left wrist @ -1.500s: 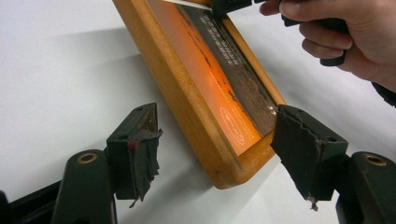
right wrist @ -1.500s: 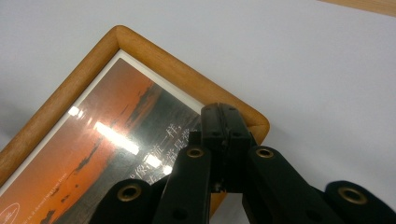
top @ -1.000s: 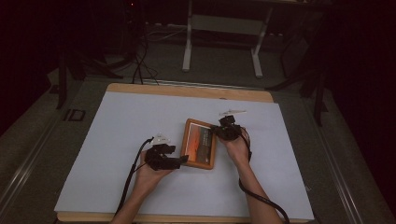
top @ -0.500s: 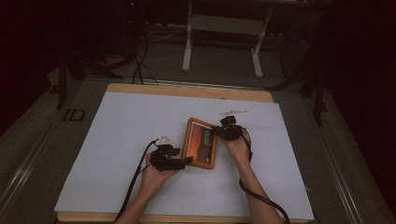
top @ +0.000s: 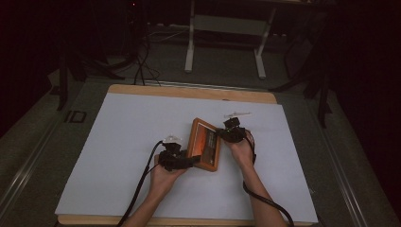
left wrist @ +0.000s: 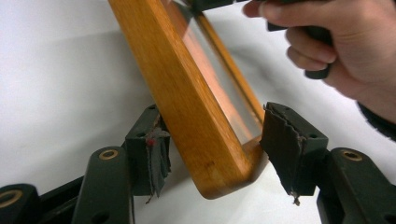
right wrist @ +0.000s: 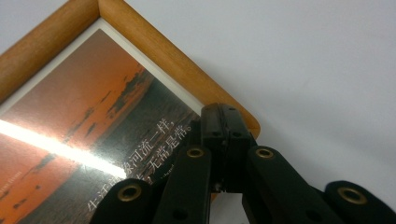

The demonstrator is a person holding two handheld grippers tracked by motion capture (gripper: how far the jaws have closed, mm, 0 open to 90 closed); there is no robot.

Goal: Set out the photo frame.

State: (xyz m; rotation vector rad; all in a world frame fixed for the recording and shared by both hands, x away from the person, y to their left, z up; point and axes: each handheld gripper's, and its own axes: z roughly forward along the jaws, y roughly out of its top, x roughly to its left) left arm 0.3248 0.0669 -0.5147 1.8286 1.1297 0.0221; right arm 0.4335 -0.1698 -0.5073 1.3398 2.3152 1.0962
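A wooden picture frame with an orange sunset print lies near the middle of the white table top, turned at a slant. My left gripper is at its near left corner. In the left gripper view the frame stands tilted and its corner sits between the two pads, both touching the wood, with the left gripper shut on it. My right gripper is at the frame's right side. Its jaws are shut together, and the right gripper rests its tips on the glass just inside a corner of the frame.
The white sheet covers the table, with a wooden edge at the far side. Beyond it a metal stand and cables sit on the dark floor. Each gripper trails a black cable toward the near edge.
My left gripper has moved right to the frame's near corner and closed on it. The frame has turned slightly. The right gripper stays at the frame's right side.
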